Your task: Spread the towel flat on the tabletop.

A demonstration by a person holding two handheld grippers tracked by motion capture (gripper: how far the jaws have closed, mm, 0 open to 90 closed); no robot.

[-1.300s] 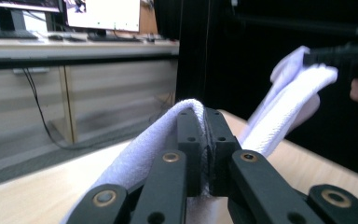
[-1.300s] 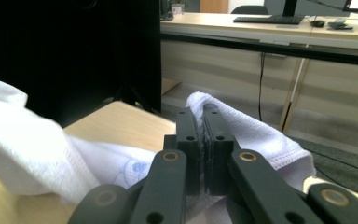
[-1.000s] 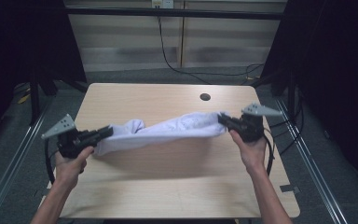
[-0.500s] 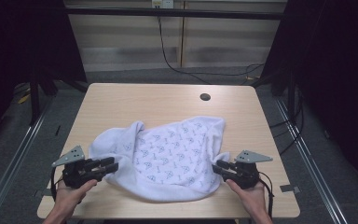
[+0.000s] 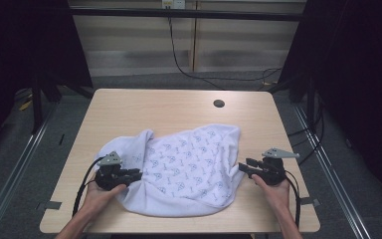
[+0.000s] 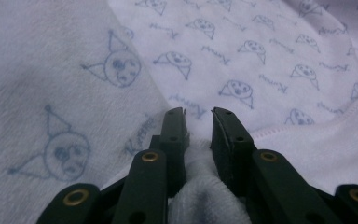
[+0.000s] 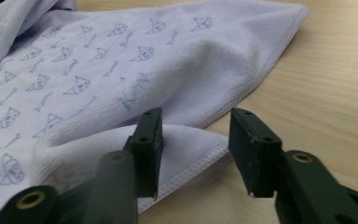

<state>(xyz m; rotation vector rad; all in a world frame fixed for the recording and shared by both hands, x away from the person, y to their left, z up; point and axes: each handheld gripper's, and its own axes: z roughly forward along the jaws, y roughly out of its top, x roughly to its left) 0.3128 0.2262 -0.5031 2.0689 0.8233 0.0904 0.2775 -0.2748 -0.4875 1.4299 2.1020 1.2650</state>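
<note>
A white towel (image 5: 184,169) printed with small blue cat faces lies spread and rumpled across the lower middle of the light wooden desk (image 5: 144,107) in the high view. The left tongs (image 5: 138,174) sit at the towel's lower-left edge, held by a hand (image 5: 99,191) coming in from the bottom of the frame. In the left gripper view those tongs (image 6: 198,119) stand narrow, their jaws having just been closing, with a bunched fold of towel between them; whether the pads press on it I cannot tell. The right tongs (image 5: 242,167) lie at the towel's right edge, lower right of the frame. In the right gripper view they (image 7: 196,135) stand wide, jaws having just been opening, with the towel's stitched corner (image 7: 200,140) loose on the desk between them, untouched by the right-hand jaw.
</note>
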